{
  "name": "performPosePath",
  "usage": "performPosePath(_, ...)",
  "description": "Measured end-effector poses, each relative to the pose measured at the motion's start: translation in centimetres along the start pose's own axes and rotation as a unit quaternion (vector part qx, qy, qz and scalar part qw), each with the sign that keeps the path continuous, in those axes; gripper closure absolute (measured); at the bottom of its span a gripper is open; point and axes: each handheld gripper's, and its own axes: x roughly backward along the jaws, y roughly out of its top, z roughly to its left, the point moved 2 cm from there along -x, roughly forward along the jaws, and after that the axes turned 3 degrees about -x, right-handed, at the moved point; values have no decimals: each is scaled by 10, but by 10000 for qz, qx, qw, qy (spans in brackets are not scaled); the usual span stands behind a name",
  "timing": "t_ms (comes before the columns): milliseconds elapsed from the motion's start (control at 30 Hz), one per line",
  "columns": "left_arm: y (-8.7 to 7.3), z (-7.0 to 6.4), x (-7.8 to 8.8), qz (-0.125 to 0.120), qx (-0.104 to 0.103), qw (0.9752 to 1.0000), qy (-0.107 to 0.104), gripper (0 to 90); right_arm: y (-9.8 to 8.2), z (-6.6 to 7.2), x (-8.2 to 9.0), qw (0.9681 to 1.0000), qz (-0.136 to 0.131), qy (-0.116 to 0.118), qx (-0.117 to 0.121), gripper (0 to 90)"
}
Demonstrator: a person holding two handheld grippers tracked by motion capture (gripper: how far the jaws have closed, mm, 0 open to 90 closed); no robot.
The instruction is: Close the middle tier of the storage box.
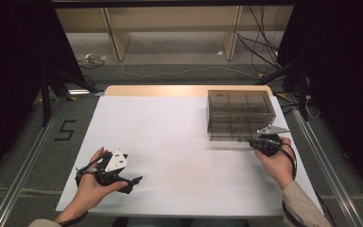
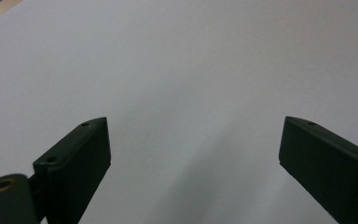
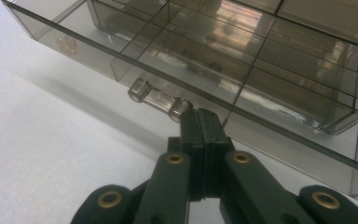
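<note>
Drawer (image 3: pixel 205 70) of the smoked-plastic organizer box (image 1: pixel 240 109) sits partly pulled out at our 1 o'clock on the table (image 1: pixel 170 142). Its clear bar handle (image 3: pixel 158 99), long axis along the drawer front, lies at 12 o'clock off our right gripper (image 3: pixel 200 122), jaws closed together, tips touching the handle's end; whether they pinch it we can't tell. Left gripper (image 2: pixel 193 144) is wide open, empty, at 7 o'clock.

Both grippers, the left gripper (image 1: pixel 133 182) and the right gripper (image 3: pixel 199 122), are black with brass-ringed screw holes and grey three-cornered top plates; beige sleeves (image 1: pixel 305 204) enter at the frame's bottom.
</note>
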Motion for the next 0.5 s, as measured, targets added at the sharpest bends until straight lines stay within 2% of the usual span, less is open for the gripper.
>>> performPosePath(500, 0, 0, 0, 7, 7, 10000, -7, 90, 3, -2, -1, 10000, -47, -35, -33, 900)
